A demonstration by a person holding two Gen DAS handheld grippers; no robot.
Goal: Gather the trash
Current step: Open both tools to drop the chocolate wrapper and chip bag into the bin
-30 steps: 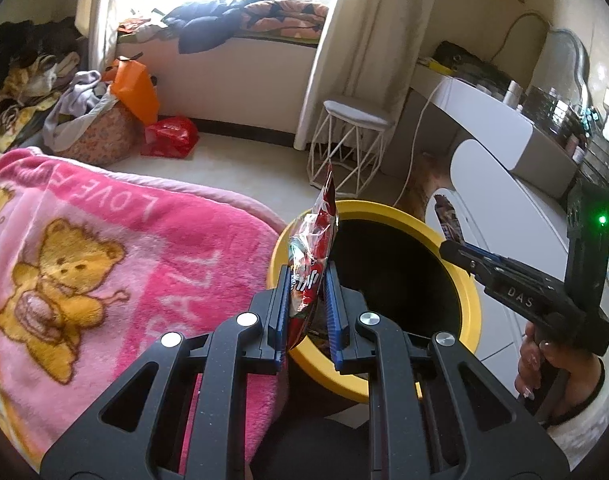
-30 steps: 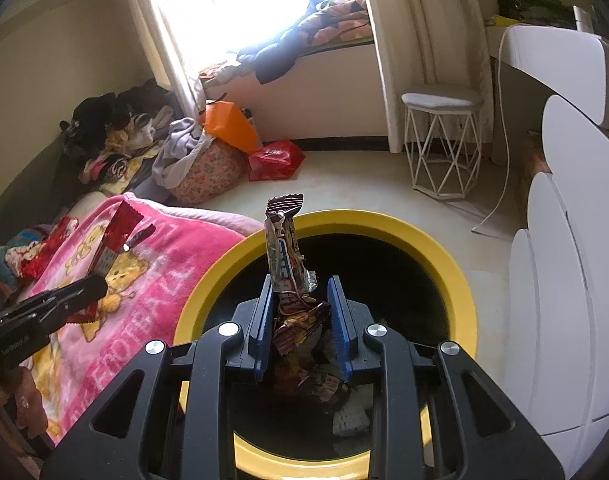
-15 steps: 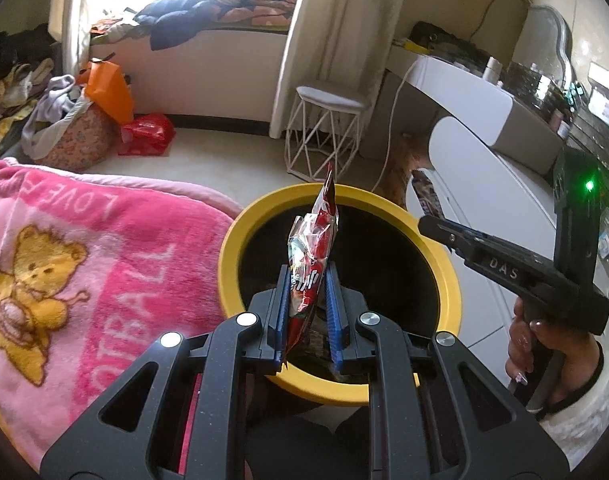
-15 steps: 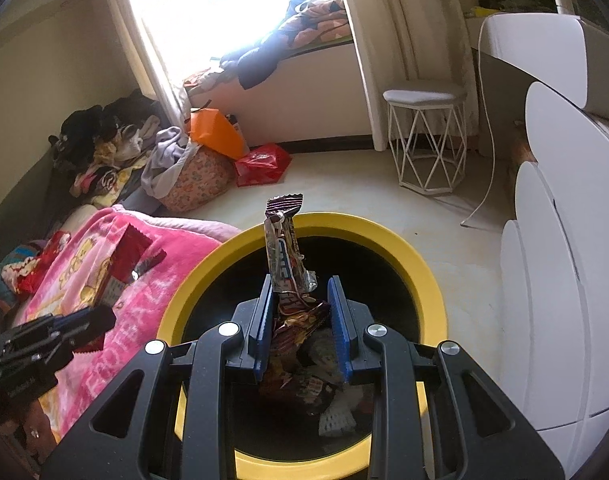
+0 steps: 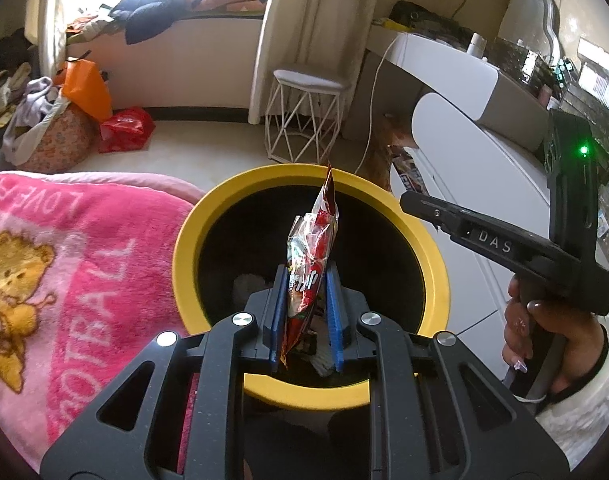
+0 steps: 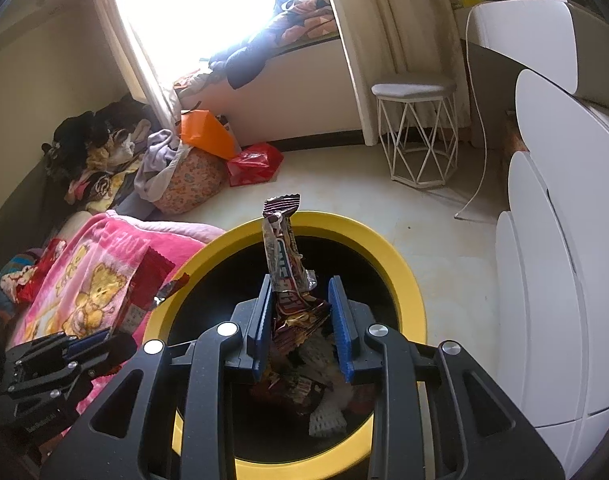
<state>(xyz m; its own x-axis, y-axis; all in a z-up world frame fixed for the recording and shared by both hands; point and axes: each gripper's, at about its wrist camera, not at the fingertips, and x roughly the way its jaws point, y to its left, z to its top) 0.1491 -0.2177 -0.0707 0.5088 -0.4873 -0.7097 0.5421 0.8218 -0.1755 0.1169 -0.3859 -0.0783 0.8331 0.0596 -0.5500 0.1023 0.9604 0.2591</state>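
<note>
Item: two wrappers, both hanging over bin mouth, awaiting drop.

- Left gripper (image 5: 304, 312): jaws standing narrow, pinching red snack wrapper (image 5: 312, 256) upright, centre of frame, over the opening.
- Right gripper (image 6: 302, 316): jaws standing somewhat wider, brown bar wrapper (image 6: 284, 264) between them, leaning on the left pad; right pad looking clear of it. Grip seeming loose, can't tell if firm.
- Bin (image 5: 432, 264): round, yellow rim, black inside, lower centre of both views; crumpled litter lying at the bottom.

Doing the step well (judgement): keep both tips inside the rim line before letting go. Foil is light and may flutter or cling to a pad, so open fully and shake if req'd. Release one at a time, avoiding tool clash.

Materials:
- Wrappers: thin glossy foil/plastic, crinkled, crimped ends.
- Pads: blue, ribbed.
- Gripper frames: black, matte, silver bolts.
- Blanket (image 5: 64, 260): pink fleece w/ bear print, left of frame, touching bin.
- Stool (image 5: 304, 116): white wire frame, upper centre.
</note>
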